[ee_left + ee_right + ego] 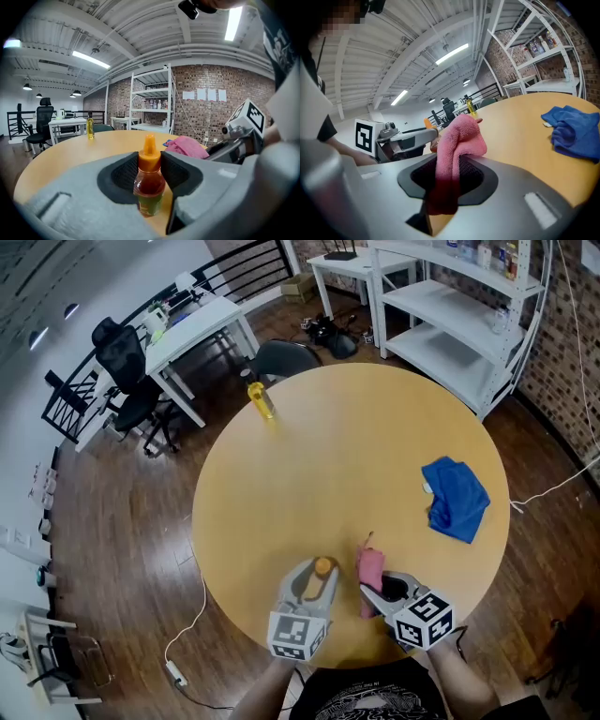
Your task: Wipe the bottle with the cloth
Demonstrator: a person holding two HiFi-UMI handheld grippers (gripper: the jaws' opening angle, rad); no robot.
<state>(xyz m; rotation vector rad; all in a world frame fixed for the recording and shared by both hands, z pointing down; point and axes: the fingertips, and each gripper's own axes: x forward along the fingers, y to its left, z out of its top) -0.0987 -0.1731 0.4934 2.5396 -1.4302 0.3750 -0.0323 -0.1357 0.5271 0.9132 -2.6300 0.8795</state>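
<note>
Desk [356, 456]: round, light wood top, plain surface, standing on dark plank floor [122, 521].

Yellow bottle [260, 399]: upright on desk, dark cap, close to far-left edge.

Blue cloth [457, 498]: crumpled heap lying on right side of desk, near edge, small white tag at its left corner. Well apart from yellow bottle.

Orange-capped bottle [322, 568]: upright over near edge of desk; whether its base touches desk, cannot tell.

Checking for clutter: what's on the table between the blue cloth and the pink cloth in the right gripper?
Nothing: the head view shows bare table between the blue cloth and the pink cloth.
</note>
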